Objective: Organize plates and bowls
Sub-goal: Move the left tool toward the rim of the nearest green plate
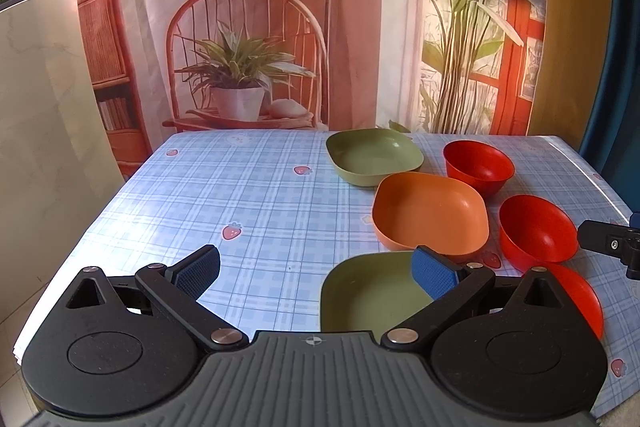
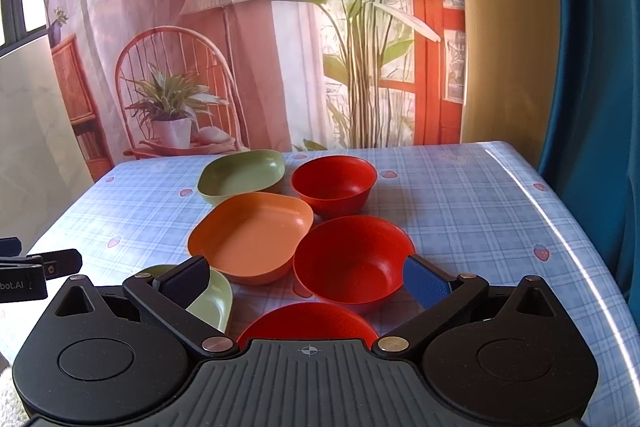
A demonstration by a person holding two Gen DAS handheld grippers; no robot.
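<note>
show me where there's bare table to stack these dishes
Bare checked tablecloth lies left of the far green square plate and orange square plate; more lies right of the round red bowls. The middle is crowded. Both claws, left claw and right claw, are open.

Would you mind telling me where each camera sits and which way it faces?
Left wrist: on the left tool, facing forward over the table's left part; own open fingers show, right tool at the edge.
Right wrist: on the right tool, facing the red bowls; own open fingers show.
Shared: orange dish, backdrop.
</note>
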